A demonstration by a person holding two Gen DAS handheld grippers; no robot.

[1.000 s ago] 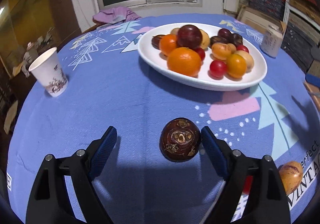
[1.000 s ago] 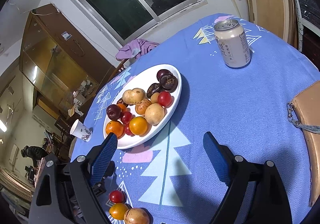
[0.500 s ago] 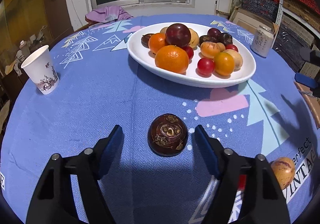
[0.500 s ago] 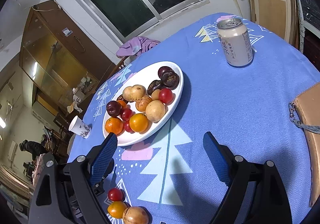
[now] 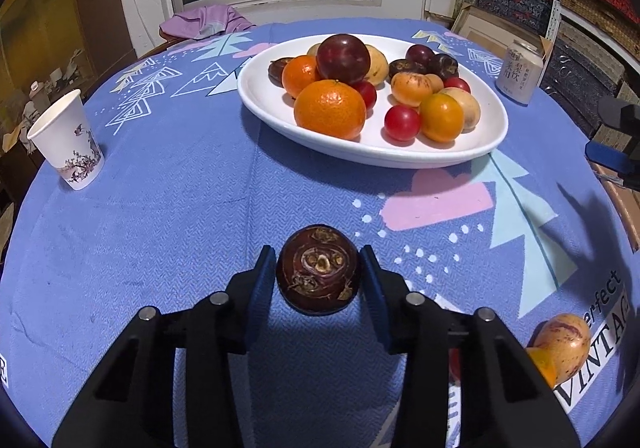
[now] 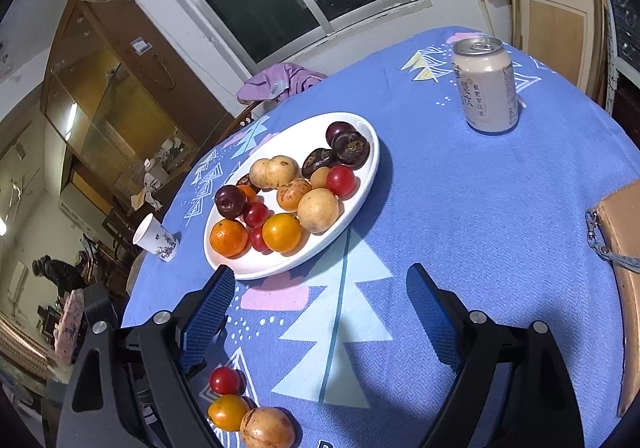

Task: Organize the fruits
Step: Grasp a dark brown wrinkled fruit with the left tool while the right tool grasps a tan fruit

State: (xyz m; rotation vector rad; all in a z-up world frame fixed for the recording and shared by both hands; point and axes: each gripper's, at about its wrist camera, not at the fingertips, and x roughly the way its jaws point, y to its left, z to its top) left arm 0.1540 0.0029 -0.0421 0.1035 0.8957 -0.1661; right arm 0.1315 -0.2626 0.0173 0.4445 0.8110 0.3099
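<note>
Left gripper (image 5: pixel 319 272): jaws drawn in close on a dark brown round fruit (image 5: pixel 317 269), blue pads at both of its flanks; the left pad seems to touch it, while contact on the right cannot be told for sure. The fruit sits on the blue patterned tablecloth (image 5: pixel 160 216), nearer than the white oval plate (image 5: pixel 264 104). Plate contents: large orange (image 5: pixel 330 109), dark plum (image 5: pixel 343 58), red cherry tomatoes, yellow-brown and dark fruits, all heaped together. Right gripper (image 6: pixel 320 308): jaws spread wide, holding and touching nothing, above the tablecloth just near of the plate. Loose fruit near its left finger: red tomato (image 6: pixel 225 380), orange fruit (image 6: pixel 228 412), speckled tan fruit (image 6: pixel 267 428), the last two touching. Paper cup (image 5: pixel 68 140) at far left, upright. Drink can (image 6: pixel 486 86) upright at far right, well apart from the plate.
</note>
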